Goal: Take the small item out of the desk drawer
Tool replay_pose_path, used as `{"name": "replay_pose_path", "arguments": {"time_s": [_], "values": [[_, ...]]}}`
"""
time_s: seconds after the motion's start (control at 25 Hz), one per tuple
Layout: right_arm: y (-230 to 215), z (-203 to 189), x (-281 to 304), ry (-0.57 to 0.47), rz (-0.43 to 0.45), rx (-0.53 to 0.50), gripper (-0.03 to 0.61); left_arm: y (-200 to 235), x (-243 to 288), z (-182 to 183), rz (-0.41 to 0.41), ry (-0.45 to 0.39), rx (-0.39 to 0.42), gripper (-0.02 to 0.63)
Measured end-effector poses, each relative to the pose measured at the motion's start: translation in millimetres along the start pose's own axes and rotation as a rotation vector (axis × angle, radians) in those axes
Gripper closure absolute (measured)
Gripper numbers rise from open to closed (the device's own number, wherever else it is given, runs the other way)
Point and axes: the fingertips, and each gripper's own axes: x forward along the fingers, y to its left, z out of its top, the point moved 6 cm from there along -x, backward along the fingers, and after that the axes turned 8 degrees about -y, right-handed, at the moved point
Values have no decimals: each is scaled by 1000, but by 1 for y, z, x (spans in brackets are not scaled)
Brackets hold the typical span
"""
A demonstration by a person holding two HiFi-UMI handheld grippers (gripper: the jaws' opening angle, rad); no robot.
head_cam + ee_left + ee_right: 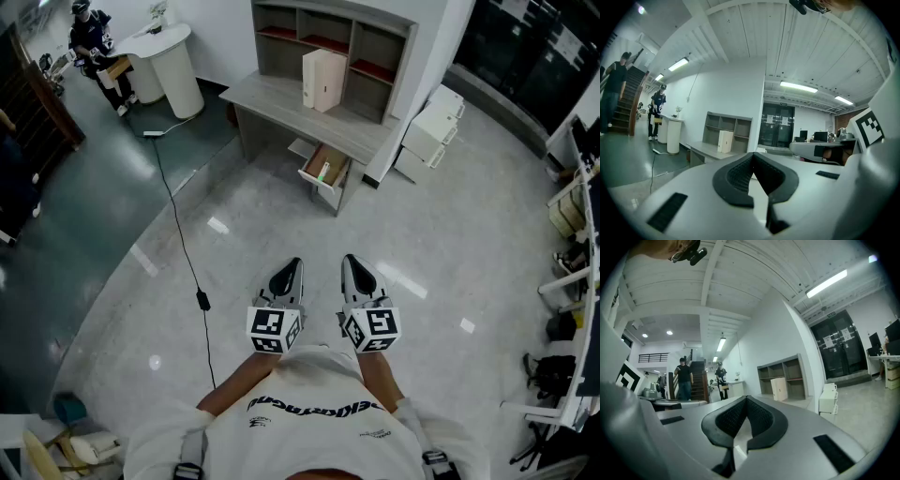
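Observation:
A grey desk (281, 98) with a shelf unit stands far ahead across the floor. Its drawer (325, 167) is pulled open, and a small green item (322, 172) lies inside. My left gripper (287, 277) and right gripper (358, 275) are held side by side close to my body, well short of the desk. Both have their jaws together at the tips with nothing between them. The desk (705, 150) shows small in the left gripper view, and the shelf unit (783, 378) in the right gripper view.
A black cable (178, 225) runs across the floor on the left. White boxes (429, 129) stand right of the desk and a white round pedestal (173, 66) to its left. A person (94, 47) stands at the far left; chairs and desks line the right edge.

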Motion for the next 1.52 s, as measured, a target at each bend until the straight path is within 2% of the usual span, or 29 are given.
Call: {"name": "replay_pose_path", "arguments": {"time_s": [0.24, 0.44, 0.56, 0.88, 1.2, 1.52], "values": [[-21, 5, -9, -6, 23, 4, 546, -22, 8, -2, 17, -3, 13, 598], [-29, 5, -24, -21, 91, -29, 546, -40, 7, -11, 55, -6, 31, 598], [-41, 3, -27, -10, 86, -9, 546, -48, 5, -15, 81, 2, 40, 598], [-69, -9, -22, 40, 61, 25, 546, -62, 21, -36, 71, 52, 21, 598], [-100, -28, 41, 79, 47, 1, 546, -26, 85, -53, 61, 63, -11, 598], [-131, -26, 151, 81, 16, 1, 546, 39, 189, -41, 18, 69, -7, 598]]}}
